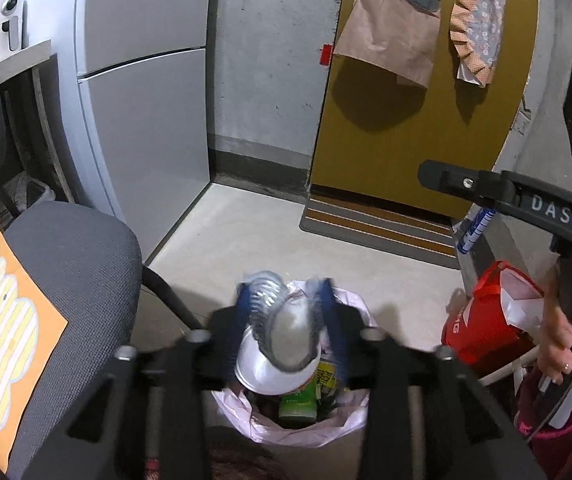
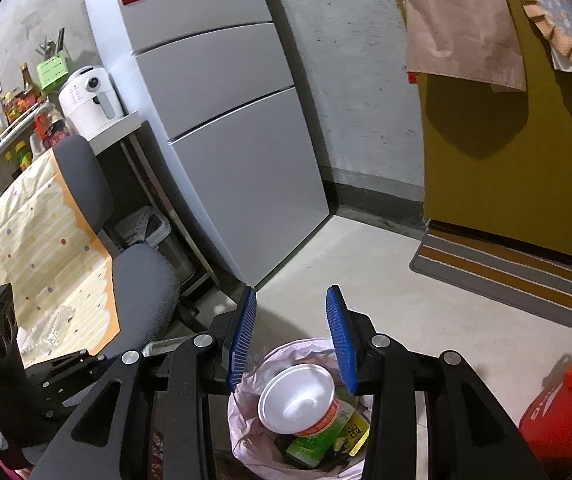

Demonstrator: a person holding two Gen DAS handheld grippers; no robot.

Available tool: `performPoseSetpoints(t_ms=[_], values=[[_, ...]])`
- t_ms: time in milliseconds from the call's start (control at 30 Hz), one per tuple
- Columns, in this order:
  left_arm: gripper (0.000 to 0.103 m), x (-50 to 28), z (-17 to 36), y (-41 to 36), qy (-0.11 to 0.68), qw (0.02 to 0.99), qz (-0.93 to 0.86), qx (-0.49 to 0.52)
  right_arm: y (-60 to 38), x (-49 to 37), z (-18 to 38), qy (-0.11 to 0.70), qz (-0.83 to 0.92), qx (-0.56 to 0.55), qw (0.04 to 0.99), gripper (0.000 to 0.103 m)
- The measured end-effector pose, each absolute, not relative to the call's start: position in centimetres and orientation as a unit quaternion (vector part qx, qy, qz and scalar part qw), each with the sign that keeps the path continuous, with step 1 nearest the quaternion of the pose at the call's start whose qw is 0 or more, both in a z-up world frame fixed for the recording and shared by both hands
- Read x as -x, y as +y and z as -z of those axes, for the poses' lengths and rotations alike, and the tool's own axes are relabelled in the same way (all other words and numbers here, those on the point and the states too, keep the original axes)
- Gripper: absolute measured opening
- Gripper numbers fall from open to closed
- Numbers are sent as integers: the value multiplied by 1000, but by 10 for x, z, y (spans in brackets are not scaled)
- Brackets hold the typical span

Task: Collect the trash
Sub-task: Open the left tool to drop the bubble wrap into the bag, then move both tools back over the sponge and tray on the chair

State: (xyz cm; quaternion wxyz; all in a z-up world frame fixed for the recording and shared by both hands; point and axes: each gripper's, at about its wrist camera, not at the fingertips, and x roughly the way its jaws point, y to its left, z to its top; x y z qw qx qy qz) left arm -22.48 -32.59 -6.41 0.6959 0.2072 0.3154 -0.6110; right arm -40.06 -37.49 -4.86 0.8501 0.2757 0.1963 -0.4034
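In the left wrist view the left gripper [image 1: 286, 300] sits low in the centre of the frame, directly over the trash bin [image 1: 349, 424] lined with a pale pink bag. A crumpled clear plastic bottle [image 1: 282, 320] shows blurred between its blue pads [image 1: 335, 320]; the jaws stand partly apart, and whether the pads press on the bottle cannot be told through the blur. Below the bottle, inside the bin, lies a white instant-noodle cup [image 1: 274, 376] with a green label, tipped on its side.

The right wrist view shows the right gripper [image 2: 291, 336] at lower centre, its blue pads spread with nothing between them, hovering above the same bin [image 2: 246, 428], where the cup [image 2: 297, 400] rests on other waste. A grey chair [image 2: 142, 280] stands at left, a grey fridge [image 2: 226, 120] behind it, a red bag [image 2: 553, 412] at lower right, and a striped mat [image 2: 497, 276] before the mustard door [image 2: 505, 168]
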Motion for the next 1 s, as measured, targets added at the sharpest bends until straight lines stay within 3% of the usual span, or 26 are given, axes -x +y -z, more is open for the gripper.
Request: performPoseSetpoints(t_ms=[267, 667, 933, 1000], values=[[58, 200, 56, -306, 321, 722, 590, -168, -366, 390, 43, 196, 390, -265, 860, 39], [58, 180, 45, -279, 309, 760, 548, -163, -352, 372, 38, 207, 363, -251, 873, 39], [59, 137, 34, -211, 310, 821, 459, -135, -327, 336, 36, 215, 298, -236, 899, 39], [64, 125, 31, -189, 306, 838, 434, -128, -318, 316, 33, 222, 269, -225, 910, 41]])
